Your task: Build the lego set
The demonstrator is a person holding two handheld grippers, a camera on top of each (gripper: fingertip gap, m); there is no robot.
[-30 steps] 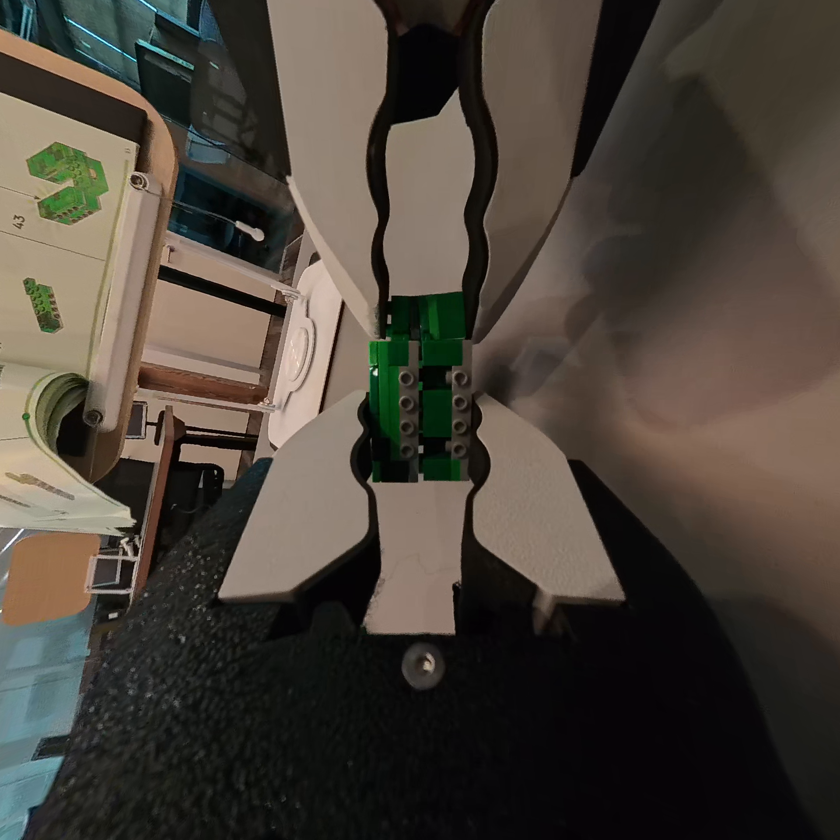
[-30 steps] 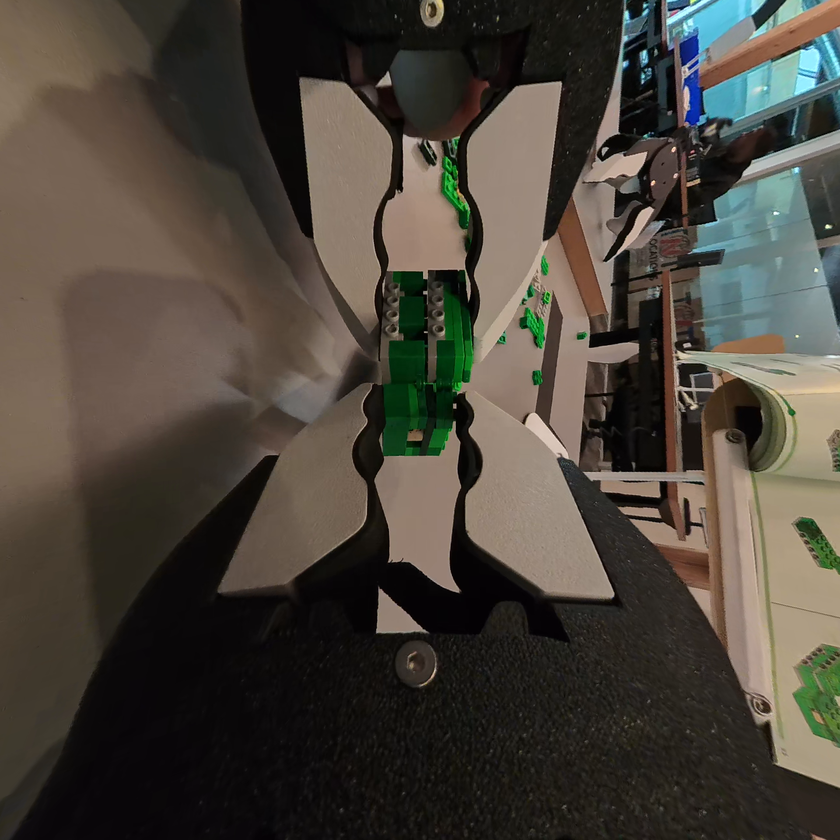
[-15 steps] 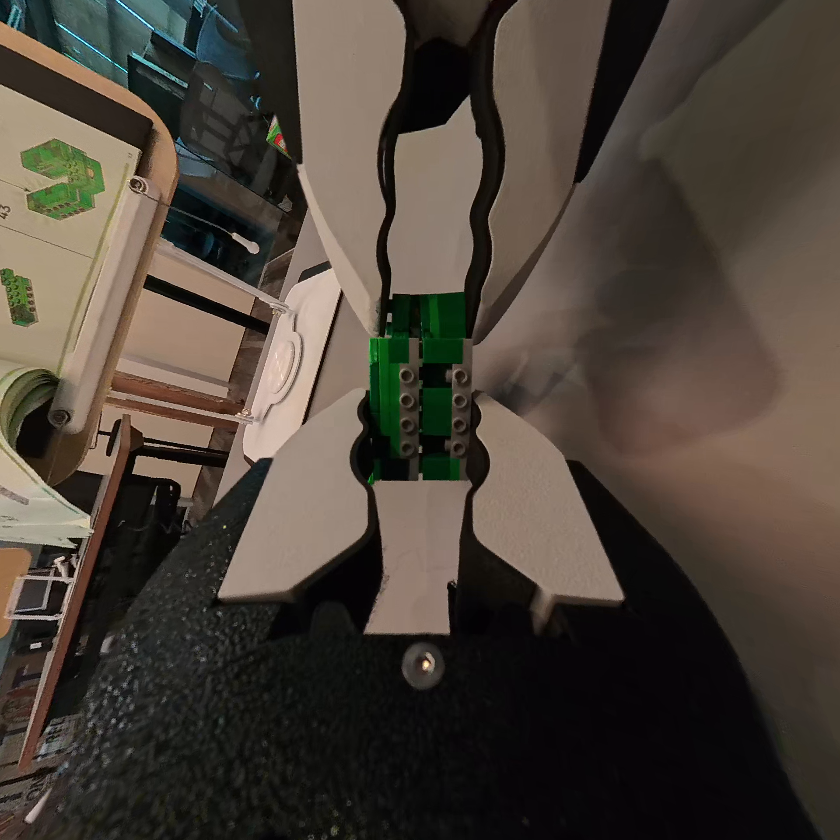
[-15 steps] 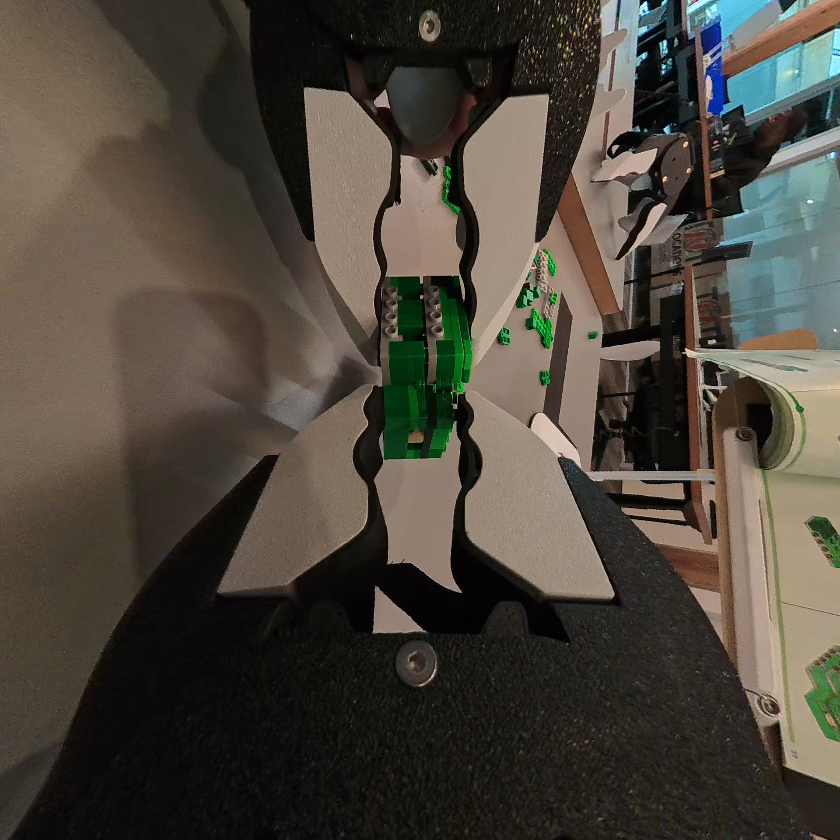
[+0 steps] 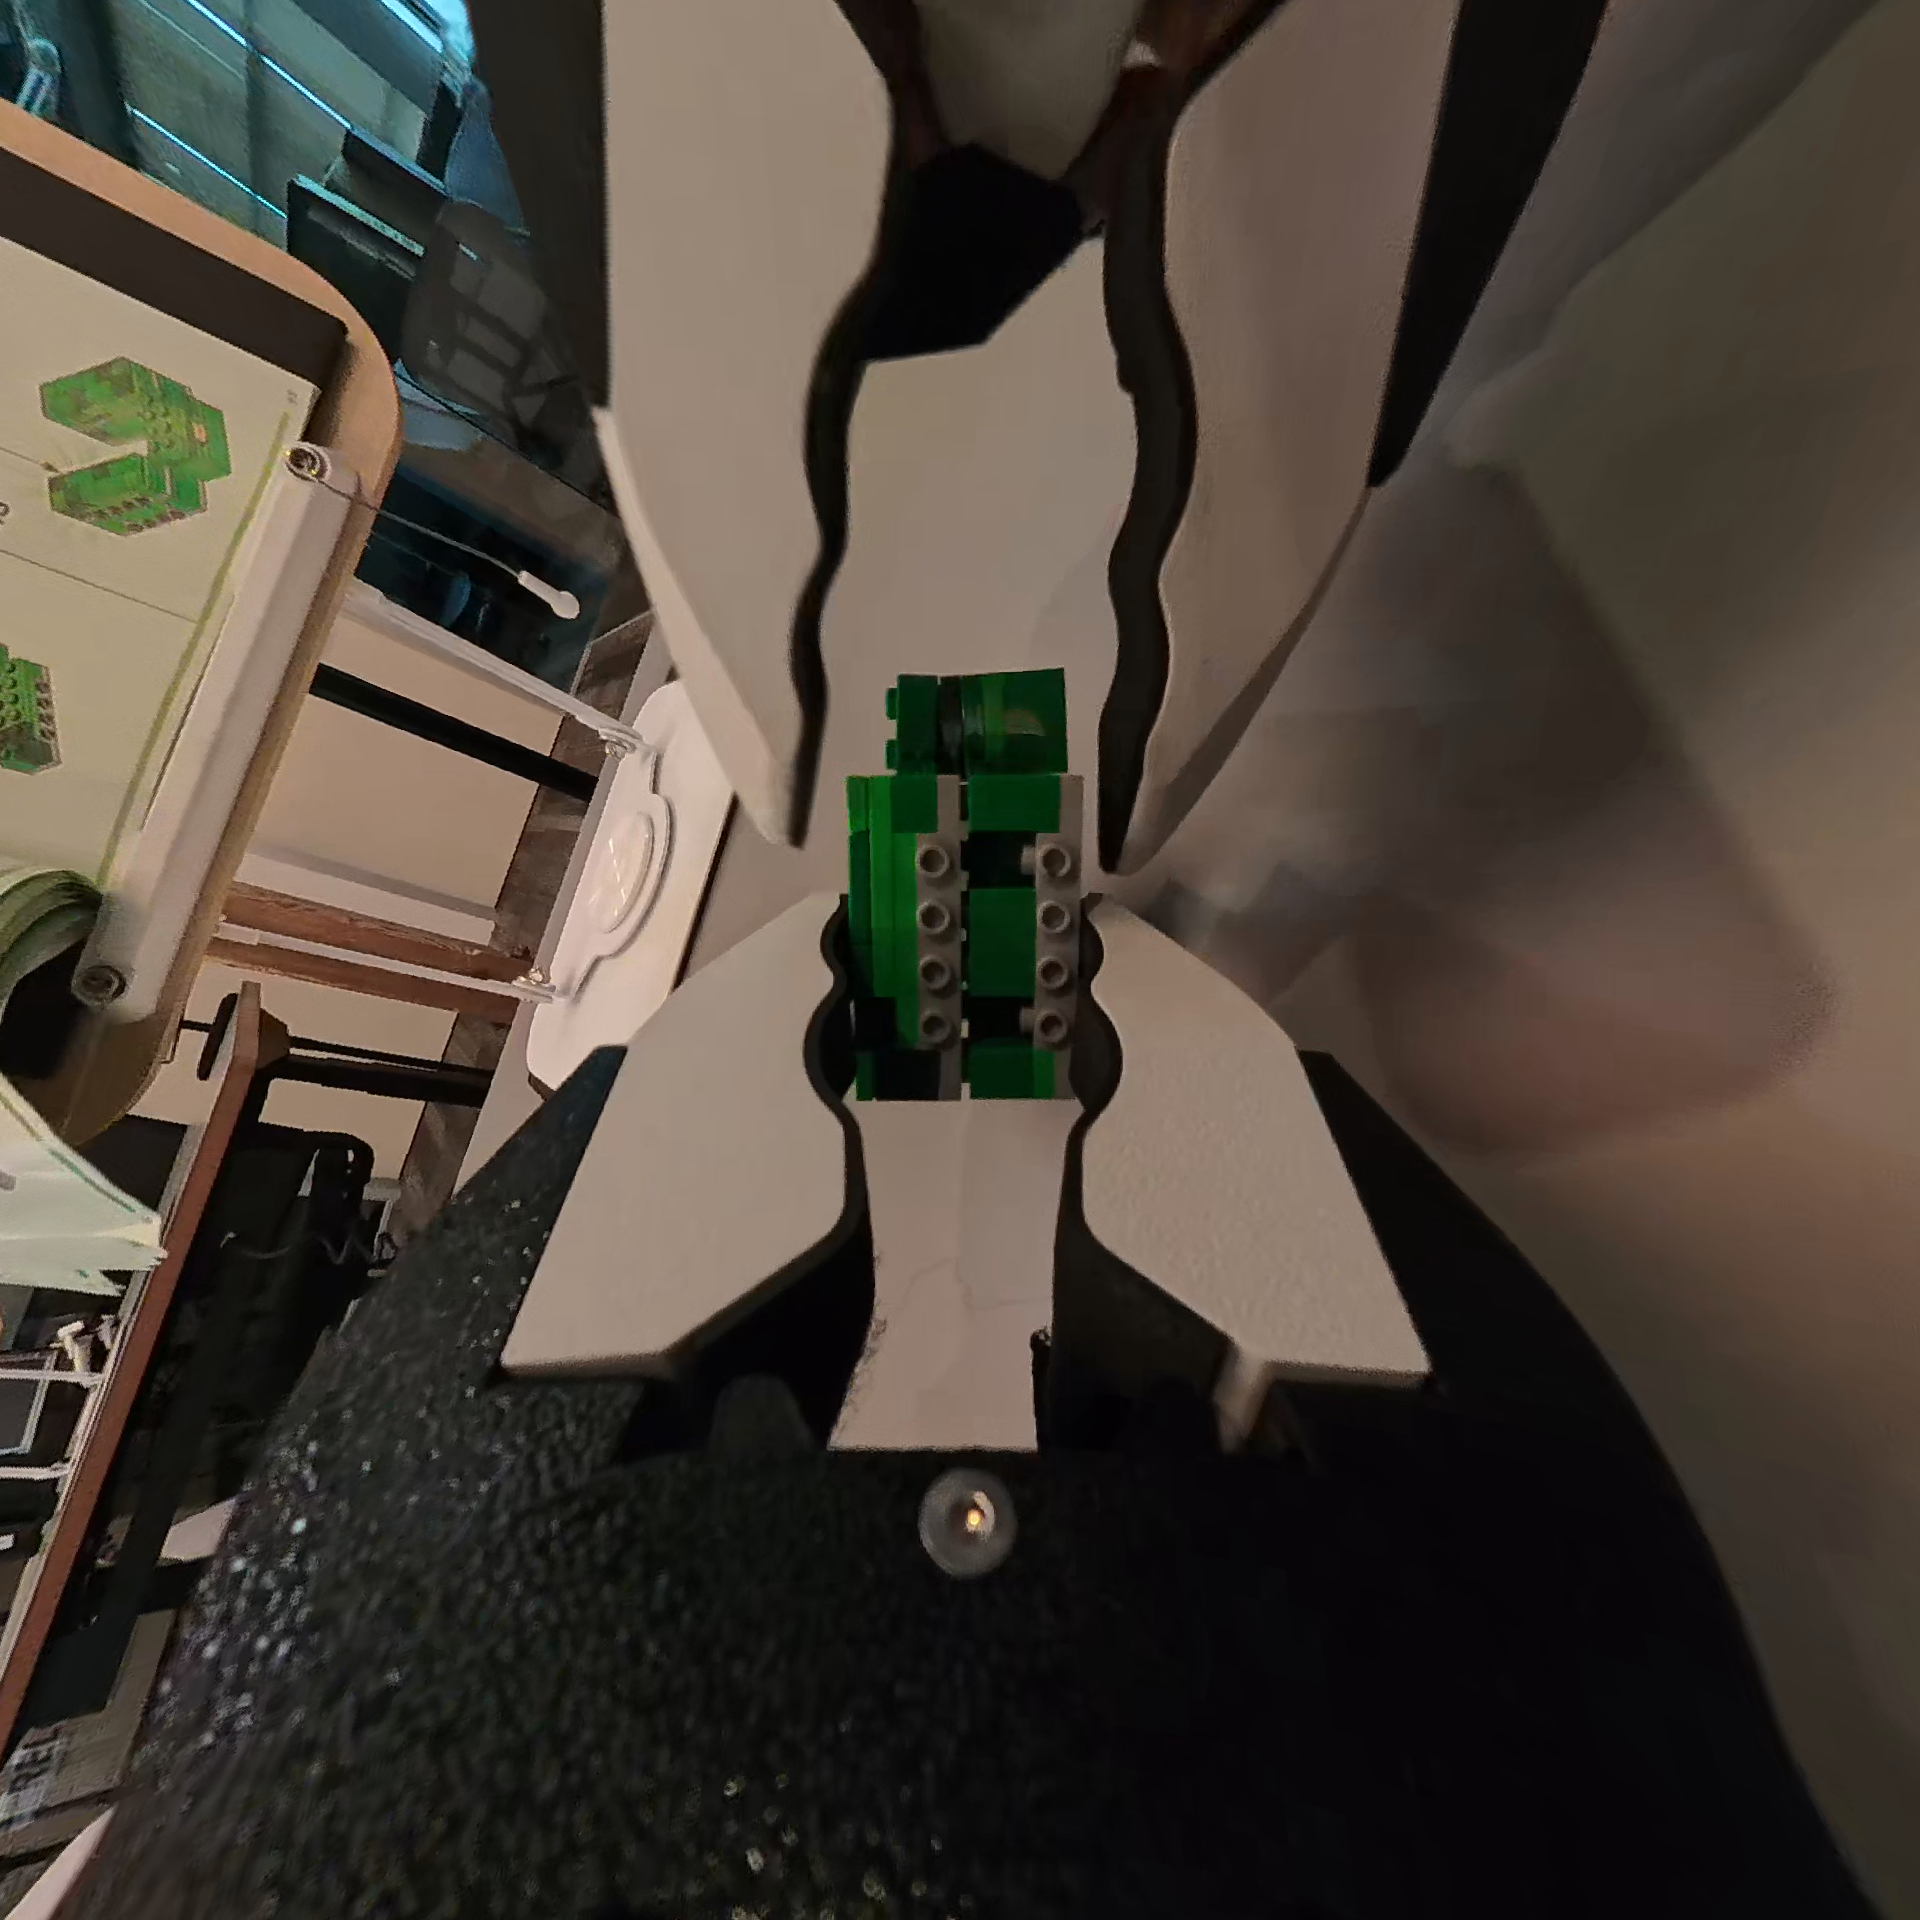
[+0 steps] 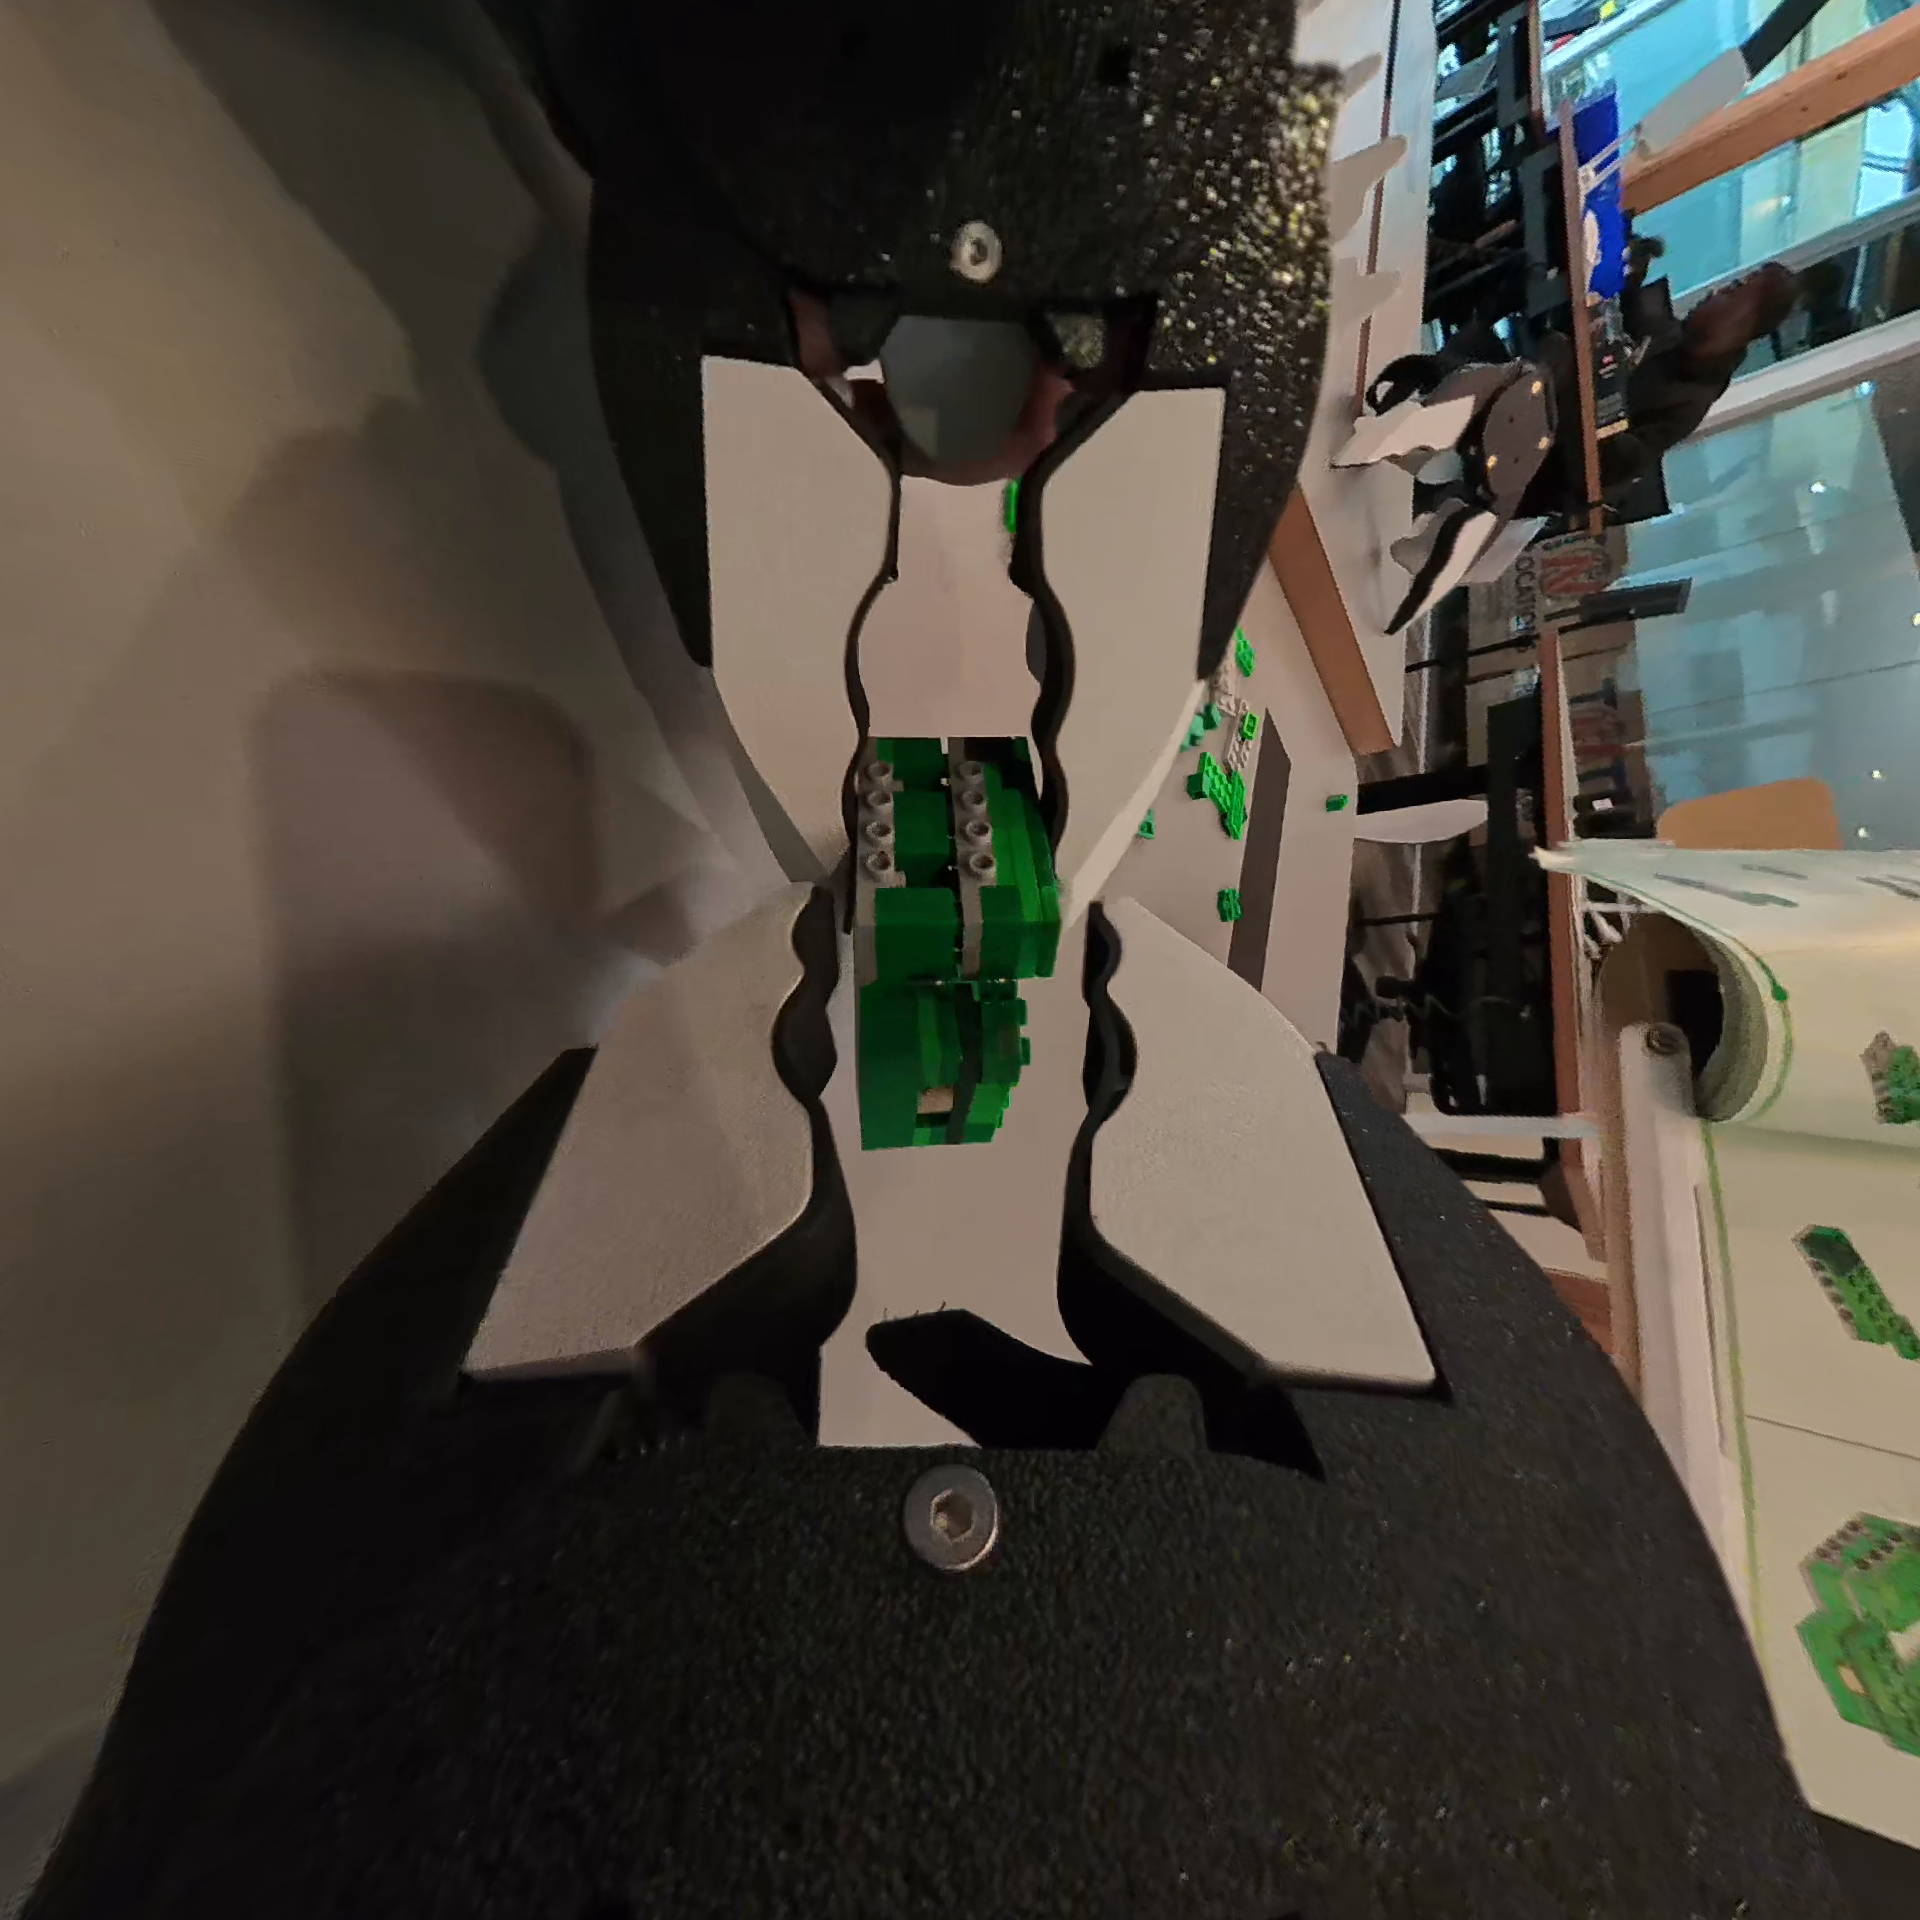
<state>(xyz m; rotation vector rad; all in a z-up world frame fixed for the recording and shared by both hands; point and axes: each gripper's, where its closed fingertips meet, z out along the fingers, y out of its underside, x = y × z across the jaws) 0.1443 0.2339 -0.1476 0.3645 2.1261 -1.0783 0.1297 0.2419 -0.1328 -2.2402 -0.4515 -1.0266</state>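
A green lego assembly (image 5: 1013, 925) with two grey studded strips is held in the air between my two grippers, which face each other. My left gripper (image 5: 961, 935) is shut on its grey-studded end. In the left wrist view my right gripper (image 5: 951, 847) comes in from the top with its jaws spread apart on either side of the assembly's far end. In the right wrist view my right gripper (image 6: 956, 914) is open, with a small gap on each side of the assembly (image 6: 914, 1049). The left gripper (image 6: 951, 842) clamps the far end there.
An instruction booklet on a wooden stand (image 5: 135, 582) is at the left, and it shows at the right in the right wrist view (image 6: 1818, 1351). Loose green bricks (image 6: 1221, 790) lie on the white table (image 6: 1309, 831) behind. A pale blurred surface fills the other side. The tips of both grippers are at nearly the same place.
My right gripper has opened its jaws off the assembly; before, both grippers were shut on it. The left gripper keeps its hold.
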